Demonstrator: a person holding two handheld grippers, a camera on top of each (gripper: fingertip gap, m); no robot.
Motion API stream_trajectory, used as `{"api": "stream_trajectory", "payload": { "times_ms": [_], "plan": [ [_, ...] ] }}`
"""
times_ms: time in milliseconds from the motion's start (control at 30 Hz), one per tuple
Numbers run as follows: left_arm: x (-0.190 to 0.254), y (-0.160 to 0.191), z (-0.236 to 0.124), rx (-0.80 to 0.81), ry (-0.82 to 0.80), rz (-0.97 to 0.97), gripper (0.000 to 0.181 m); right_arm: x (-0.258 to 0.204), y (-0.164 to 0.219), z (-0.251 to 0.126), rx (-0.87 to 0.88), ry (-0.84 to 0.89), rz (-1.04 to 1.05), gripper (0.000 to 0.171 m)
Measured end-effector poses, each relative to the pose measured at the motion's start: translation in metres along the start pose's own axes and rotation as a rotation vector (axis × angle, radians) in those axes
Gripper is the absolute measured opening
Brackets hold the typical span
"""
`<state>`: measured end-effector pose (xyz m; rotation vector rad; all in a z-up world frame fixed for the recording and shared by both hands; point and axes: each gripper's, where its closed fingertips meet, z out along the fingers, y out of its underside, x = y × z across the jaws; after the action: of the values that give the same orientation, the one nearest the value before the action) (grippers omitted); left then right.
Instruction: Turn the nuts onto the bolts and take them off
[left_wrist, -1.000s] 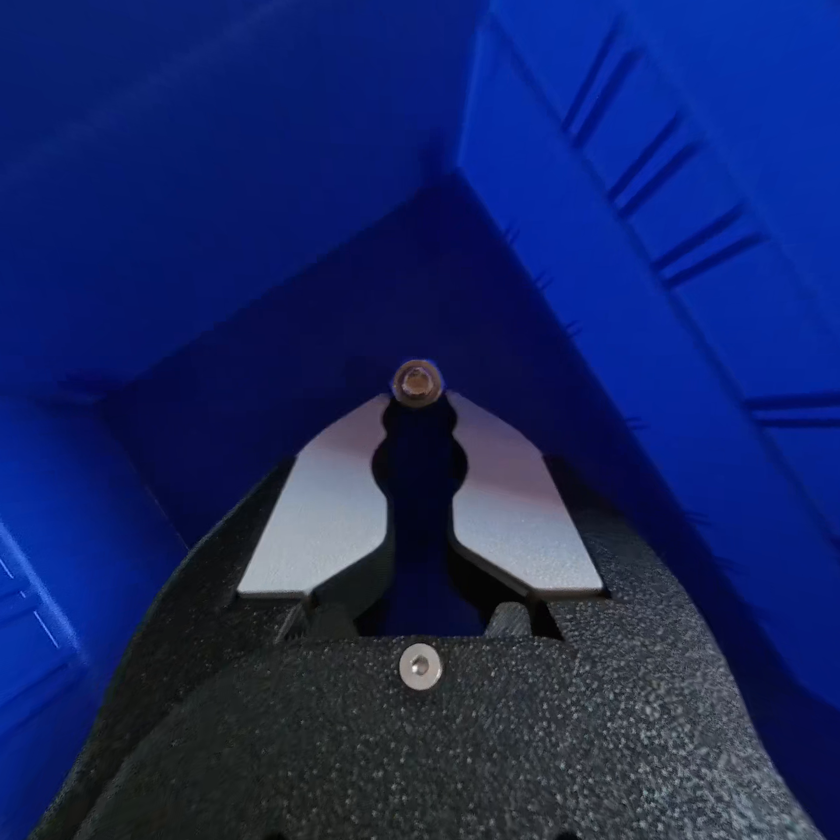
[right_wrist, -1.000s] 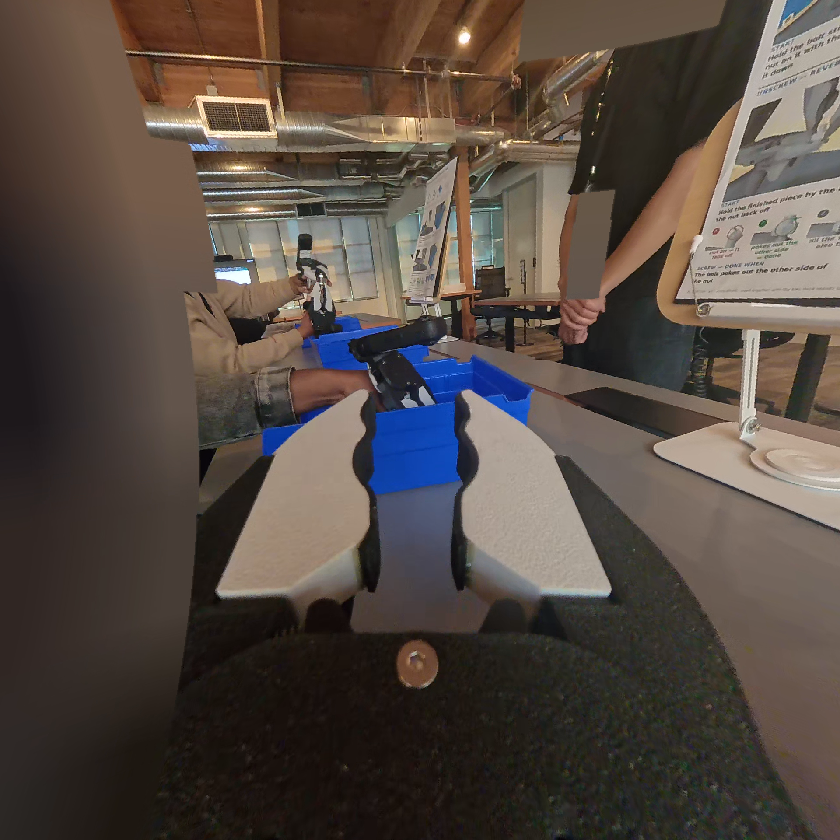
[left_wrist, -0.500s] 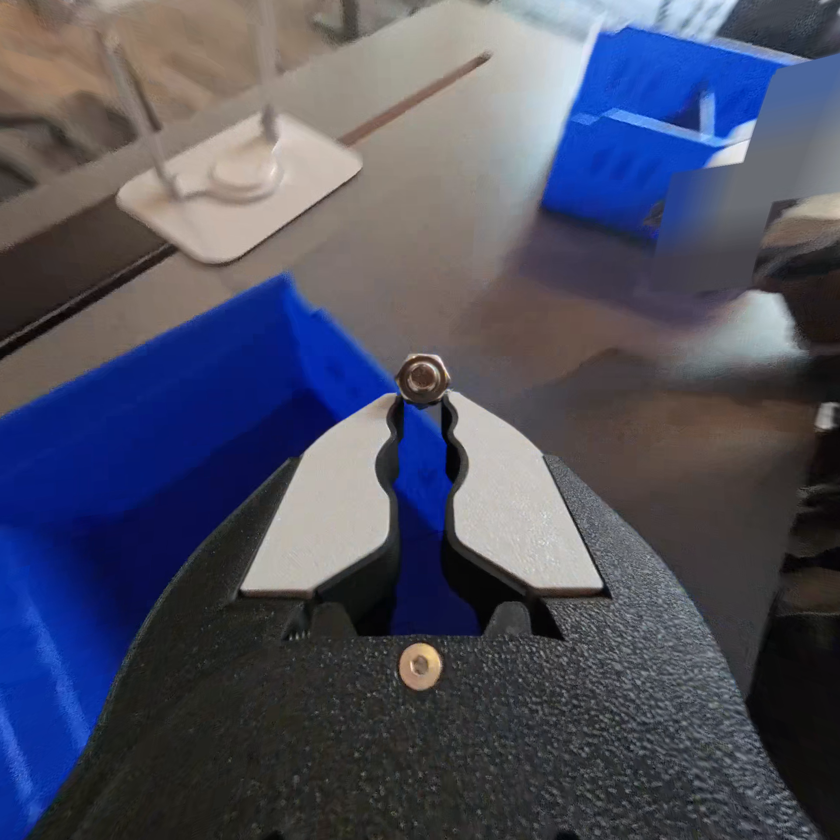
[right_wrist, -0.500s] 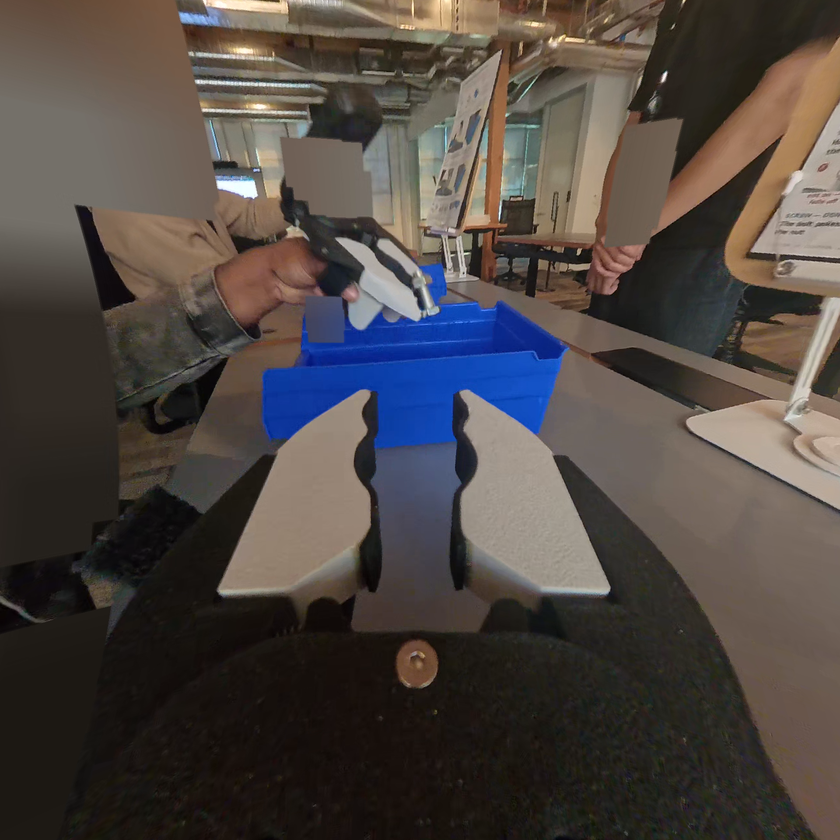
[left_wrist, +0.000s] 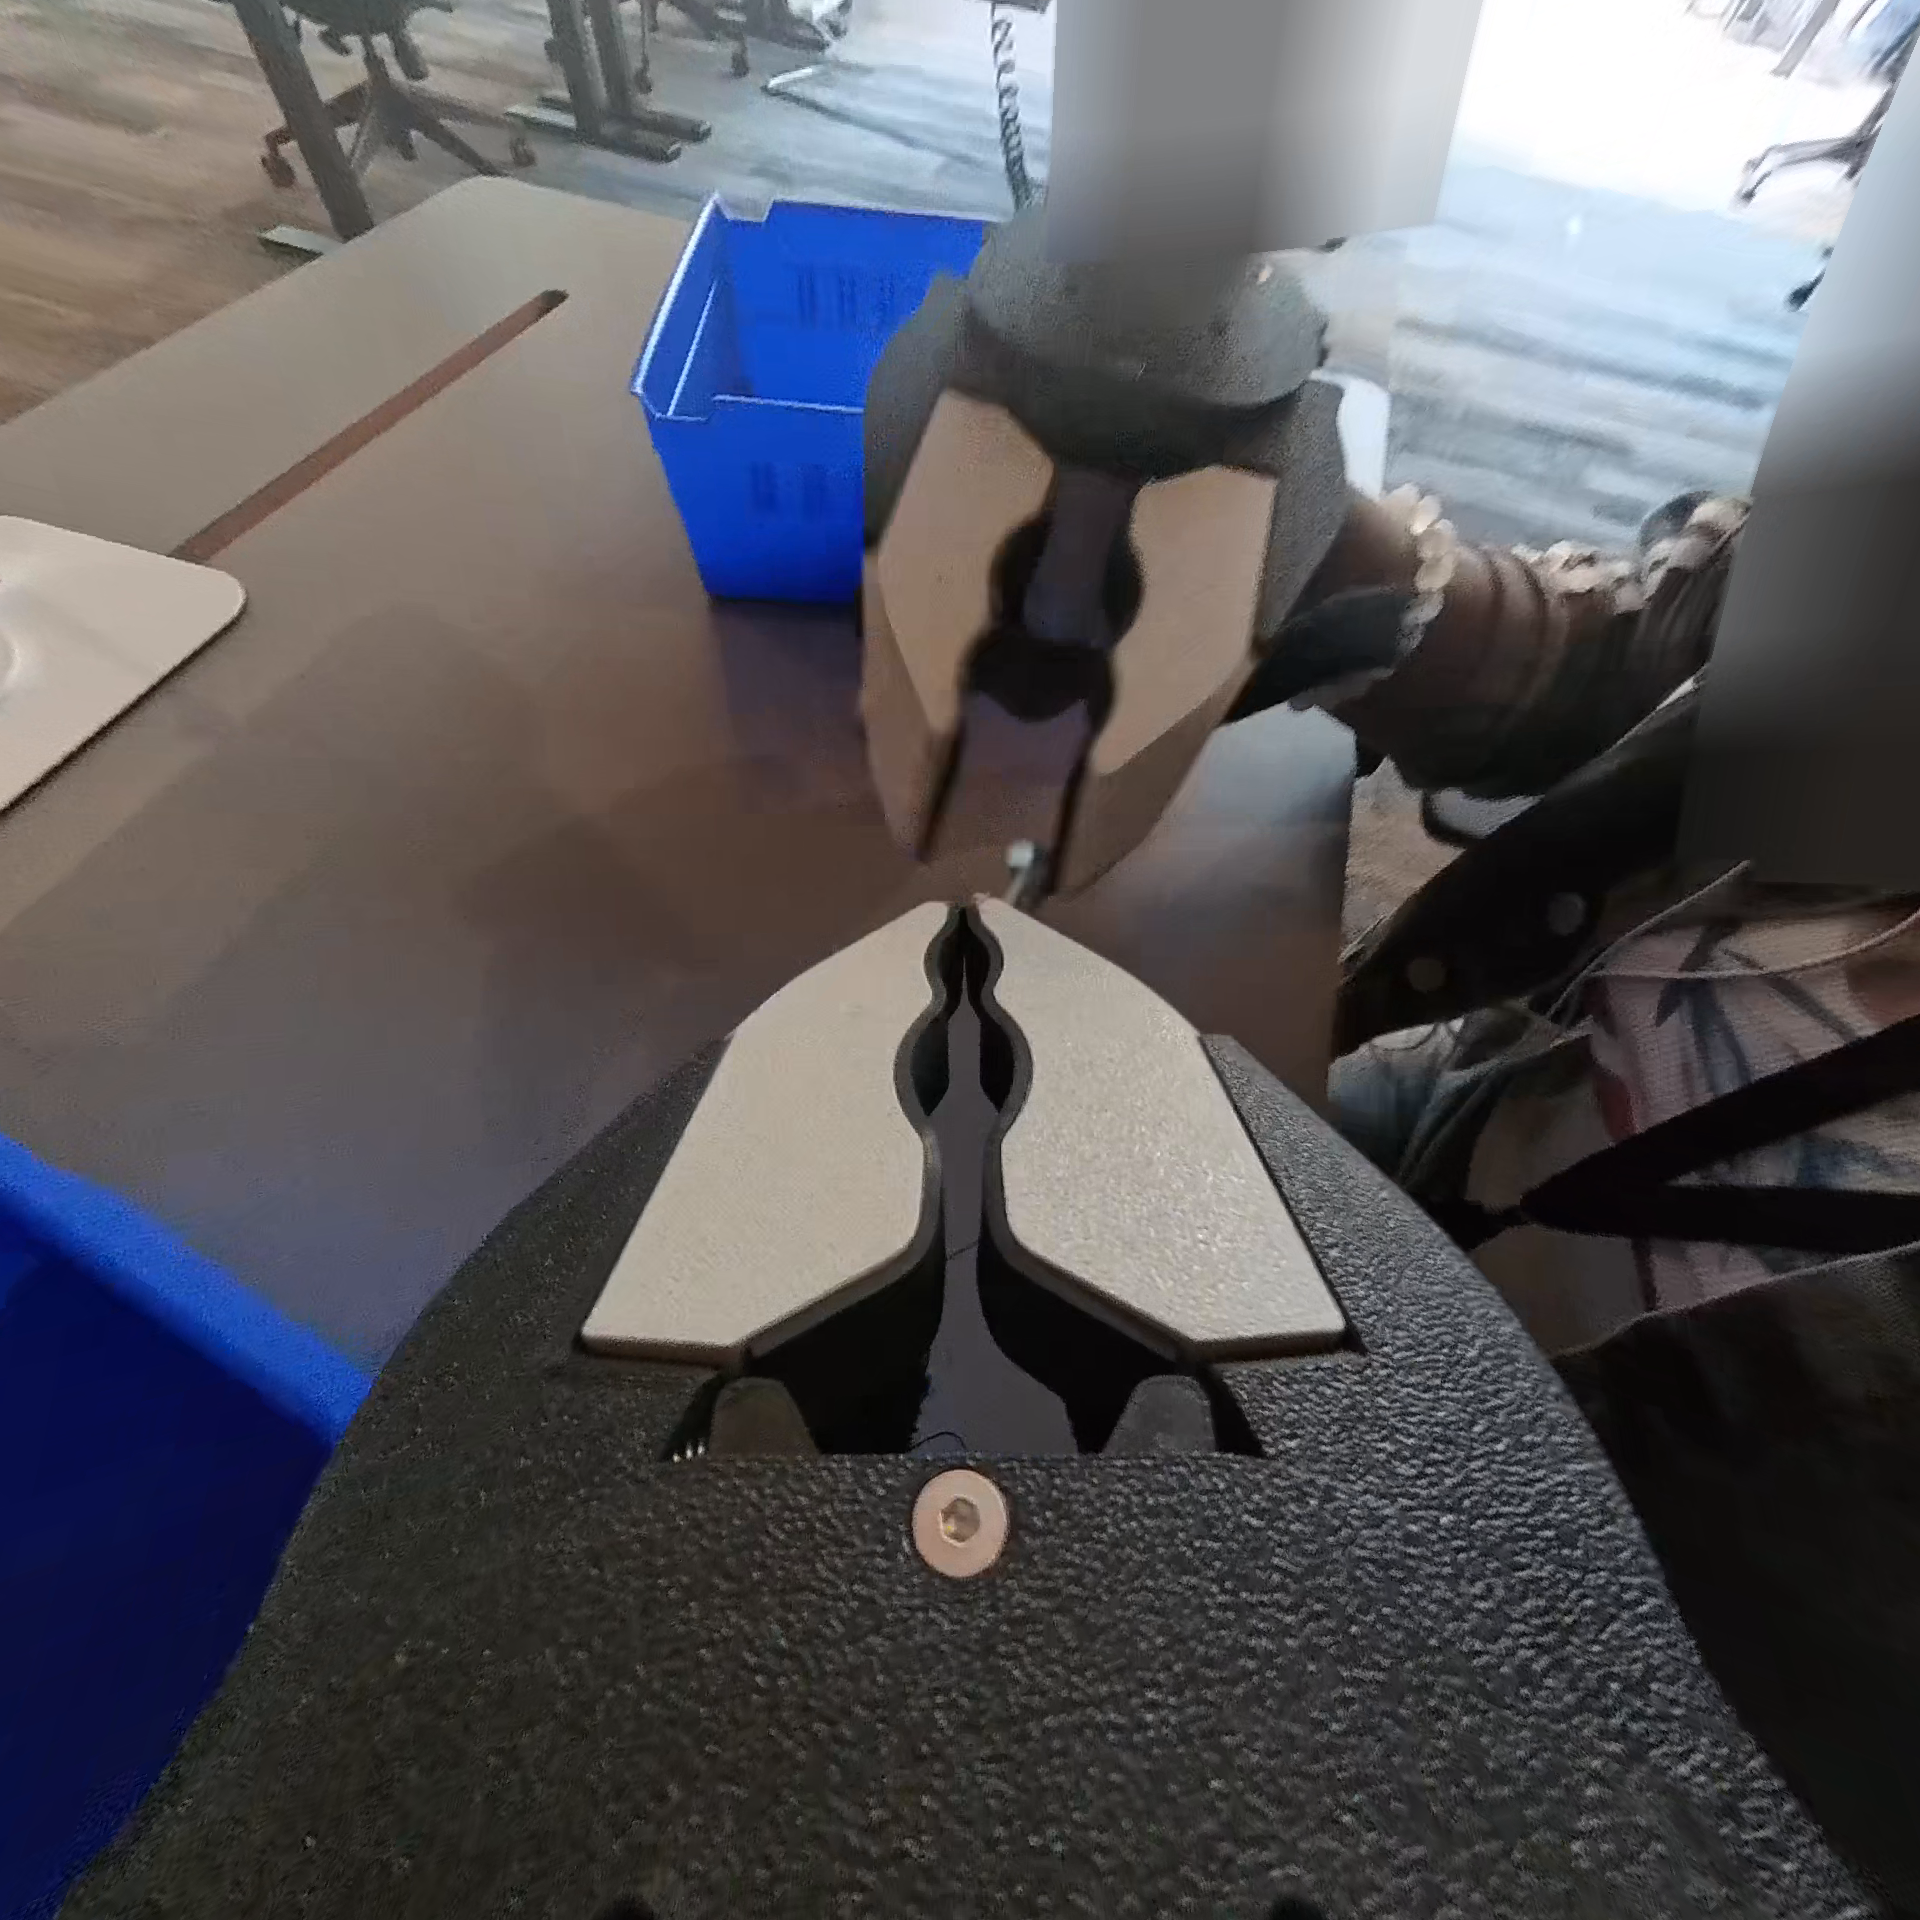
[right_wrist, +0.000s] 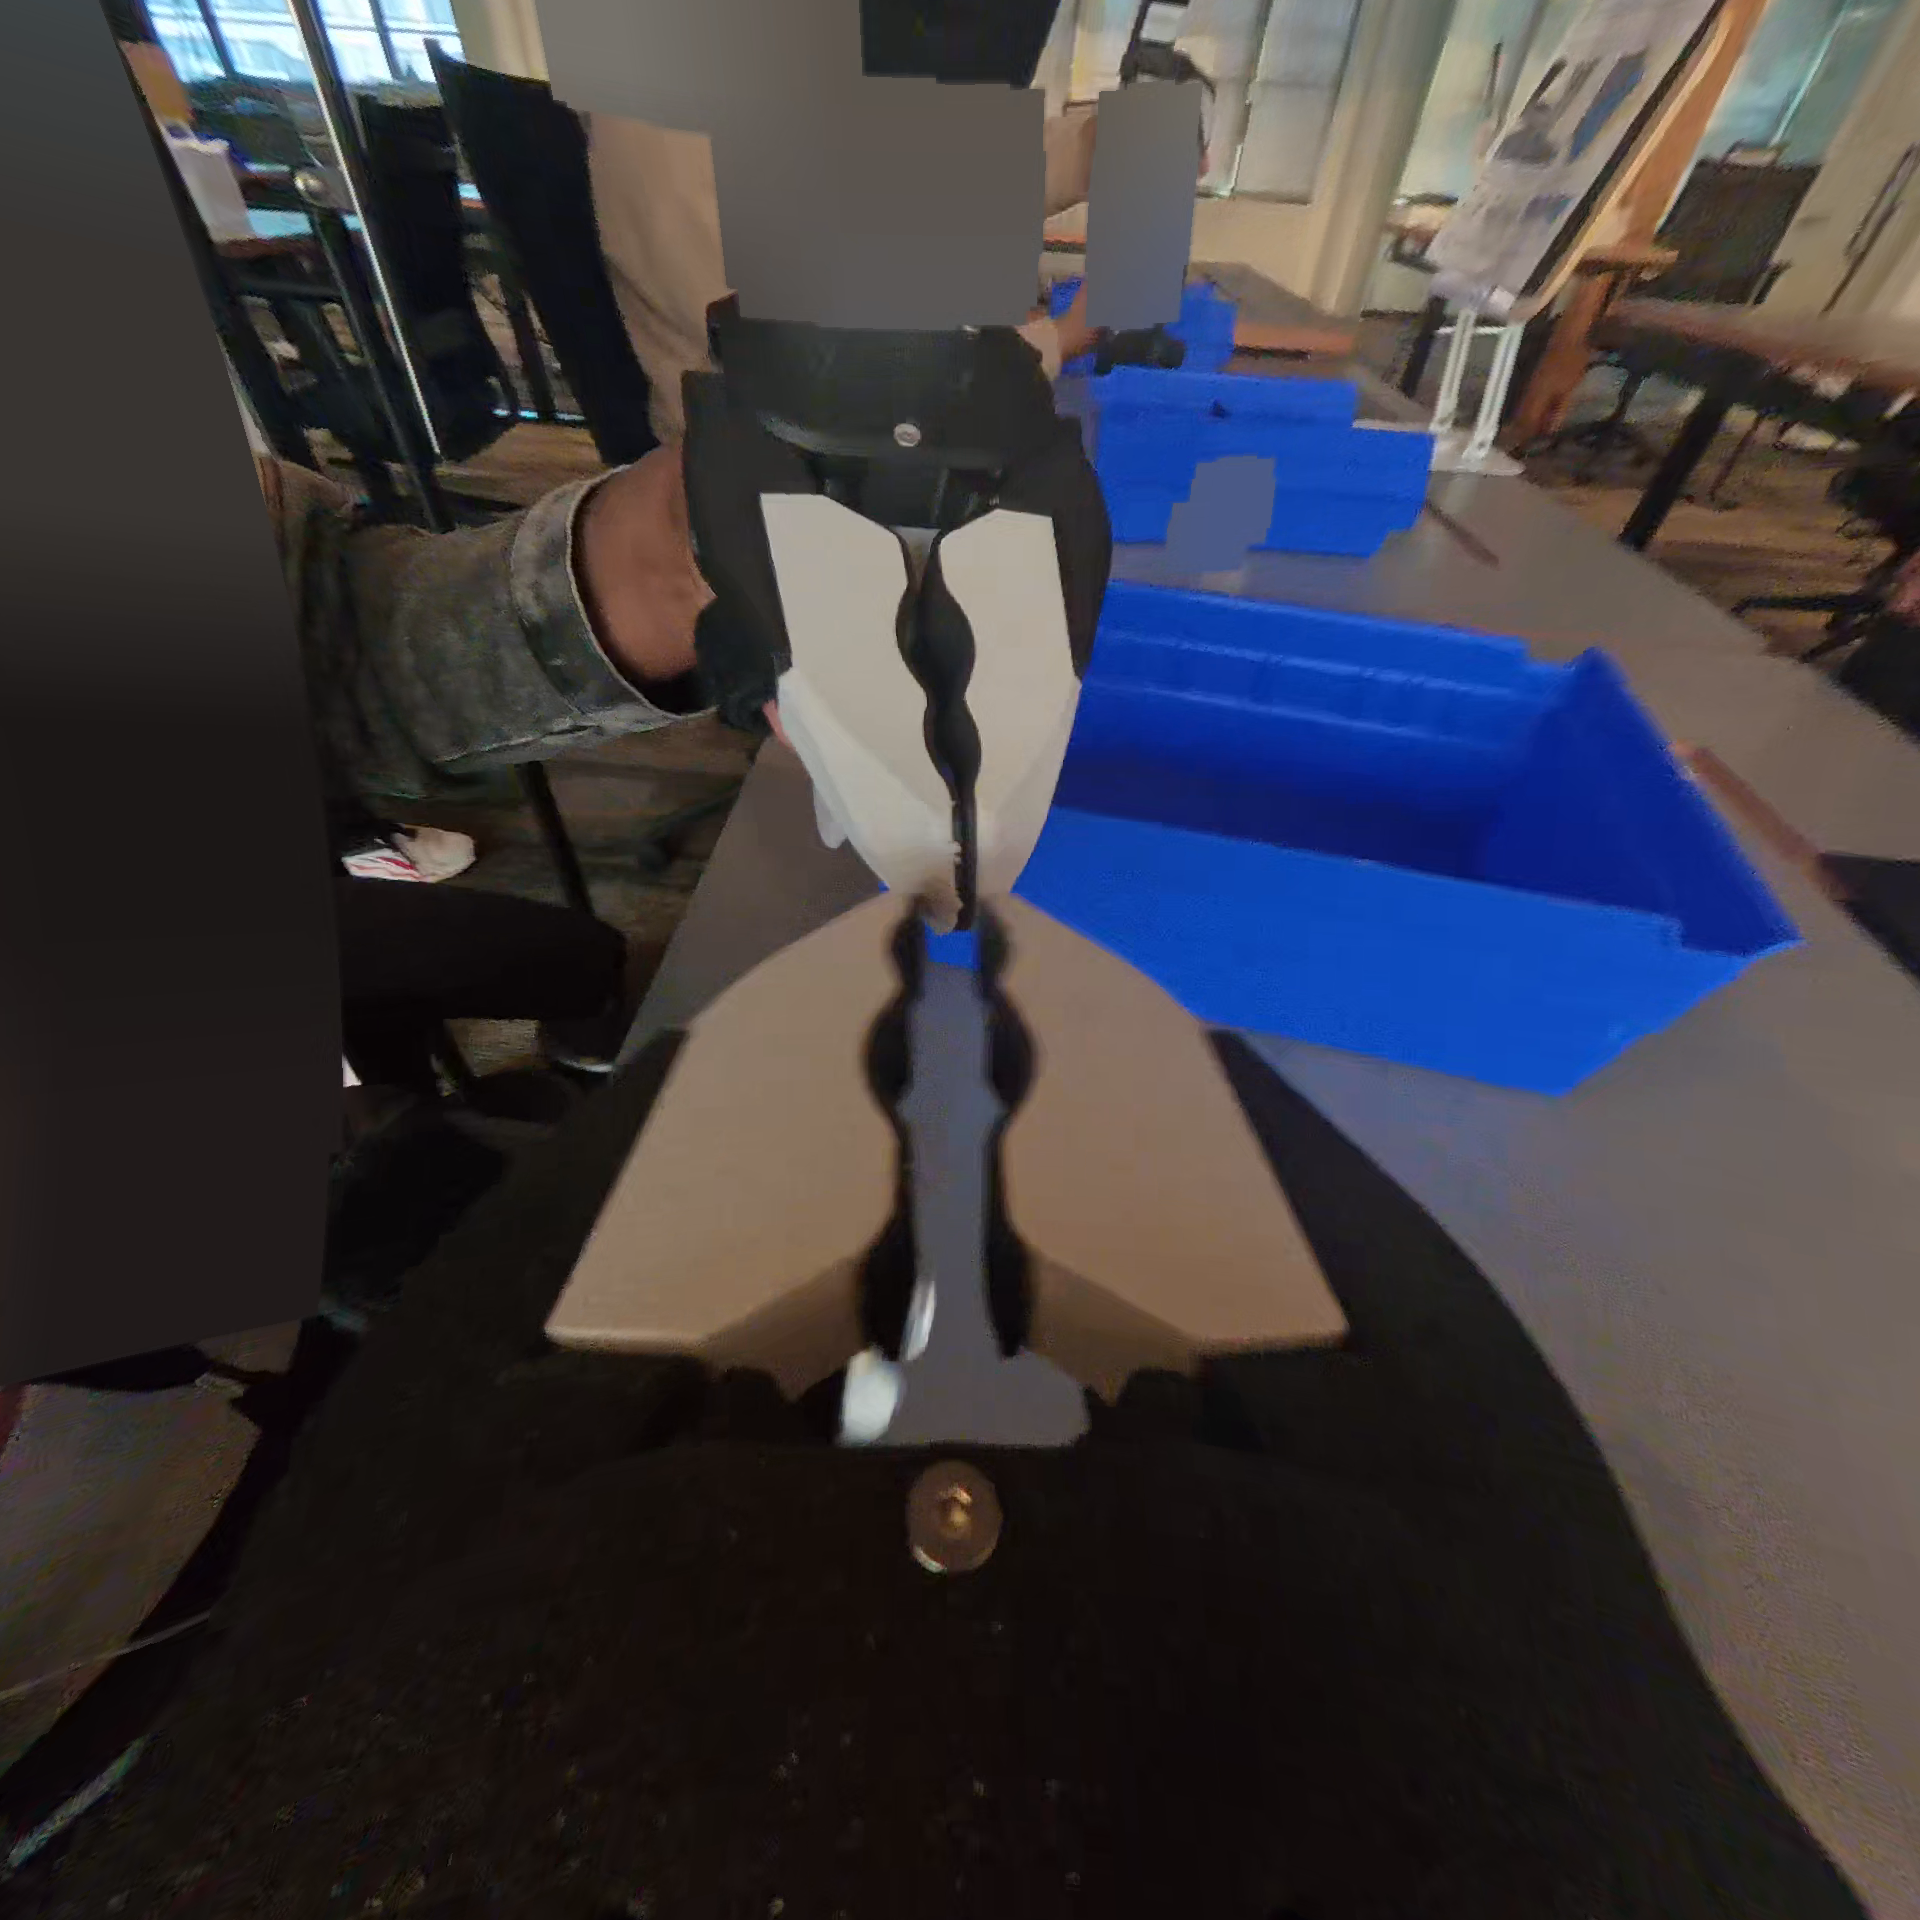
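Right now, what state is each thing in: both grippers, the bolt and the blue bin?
left gripper: jaws shut on the bolt.
right gripper: jaws open, tips facing the left gripper.
bolt: off the table, poking past the left tips.
blue bin: upright, open-topped.

Open-plan office: desks (left_wrist: 436, 727), wheeled chairs (left_wrist: 353, 94) (blue bins (right_wrist: 1403, 883) too)

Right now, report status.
Left hand-held gripper shut; right hand-held gripper open, tip to tip. Bolt between their tips, grip unclear. Blue bin off to the side, not blocking.
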<state>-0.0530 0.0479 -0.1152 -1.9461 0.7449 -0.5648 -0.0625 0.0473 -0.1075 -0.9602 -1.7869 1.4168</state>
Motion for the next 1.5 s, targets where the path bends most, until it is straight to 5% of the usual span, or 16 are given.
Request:
{"api": "stream_trajectory", "payload": {
  "times_ms": [100, 200, 267, 333, 433, 667, 967, 1400, 1500],
  "plan": [
    [-0.019, 0.025, 0.017, -0.061, -0.093, -0.046, 0.0, 0.017, 0.037, -0.002, -0.061, 0.061, 0.057, 0.0],
    [-0.018, 0.046, 0.027, -0.098, -0.197, -0.046, 0.0, 0.029, 0.067, -0.039, -0.105, 0.182, 0.136, 0.014],
    [-0.012, 0.043, 0.019, -0.053, -0.32, -0.008, 0.004, 0.018, 0.057, -0.072, 0.006, 0.251, 0.116, 0.015],
    [-0.002, 0.037, 0.016, 0.02, -0.372, 0.006, 0.039, 0.01, 0.055, -0.102, 0.045, 0.337, 0.095, 0.023],
    [-0.005, 0.046, 0.021, 0.025, -0.452, 0.022, 0.053, 0.006, 0.05, -0.135, 0.092, 0.489, 0.028, 0.022],
    [0.01, 0.025, 0.041, 0.165, -0.395, 0.008, 0.048, 0.019, 0.005, -0.168, 0.402, 0.645, -0.213, 0.007],
    [0.012, 0.018, 0.03, 0.16, -0.439, 0.085, 0.044, 0.007, -0.026, -0.148, 0.438, 0.489, -0.283, 0.013],
    [-0.016, -0.011, -0.053, 0.312, -0.638, 0.111, 0.038, -0.004, -0.012, -0.114, 0.215, 0.499, -0.198, 0.028],
    [-0.018, -0.011, -0.06, 0.365, -0.643, 0.046, 0.033, 0.008, 0.002, -0.117, 0.187, 0.619, -0.06, 0.03]
  ]
}}
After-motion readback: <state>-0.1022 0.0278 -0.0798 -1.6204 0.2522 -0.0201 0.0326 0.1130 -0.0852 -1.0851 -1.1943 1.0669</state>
